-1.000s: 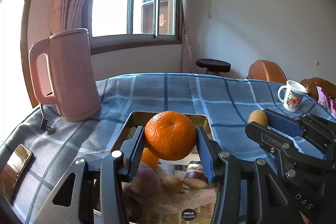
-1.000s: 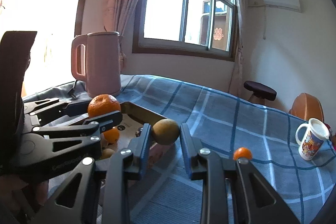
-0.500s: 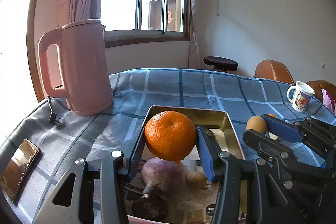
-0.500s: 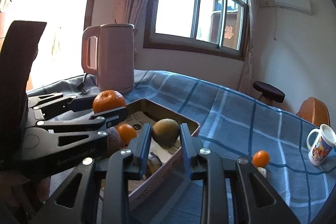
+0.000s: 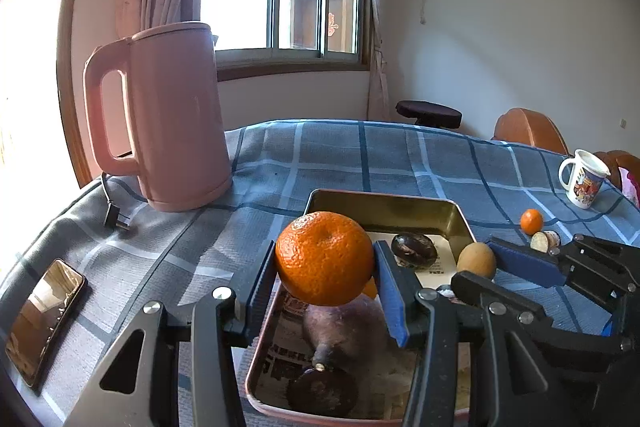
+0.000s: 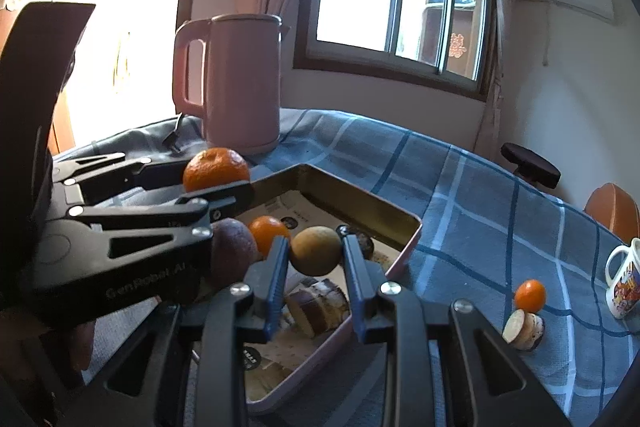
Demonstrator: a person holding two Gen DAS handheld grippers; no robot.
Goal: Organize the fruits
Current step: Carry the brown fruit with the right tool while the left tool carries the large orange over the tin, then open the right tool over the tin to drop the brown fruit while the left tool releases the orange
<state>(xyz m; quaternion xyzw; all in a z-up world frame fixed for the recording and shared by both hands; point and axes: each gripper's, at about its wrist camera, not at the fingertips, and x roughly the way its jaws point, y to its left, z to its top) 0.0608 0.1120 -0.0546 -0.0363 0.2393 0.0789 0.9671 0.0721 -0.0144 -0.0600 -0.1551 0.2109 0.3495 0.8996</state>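
Orange (image 5: pixel 324 258) clamped in left gripper (image 5: pixel 325 277) over tray (image 5: pixel 384 203) edge, right gripper (image 6: pixel 316 259) grasping brown fruit (image 6: pixel 316 251)

Right gripper (image 6: pixel 316 259) clamps a brownish round fruit (image 6: pixel 316 251) between its blue pads, above the metal tray (image 6: pixel 400 223). Left gripper (image 6: pixel 218 183), entering from the left, grips a large orange (image 6: pixel 216 169) over the tray's far-left rim. Inside the tray: a small orange (image 6: pixel 266 231), a purple-skinned item (image 6: pixel 232 251) (partly hidden by the left gripper), and a cut piece (image 6: pixel 316 305) lying on printed paper. On the blue checked tablecloth (image 6: pixel 460 195), toward the right edge: a small orange (image 6: pixel 530 294) touching a cut tuber piece (image 6: pixel 522 329), and a printed mug (image 6: pixel 624 285). Pink kettle (image 6: pixel 240 83) stands at the far-left corner.
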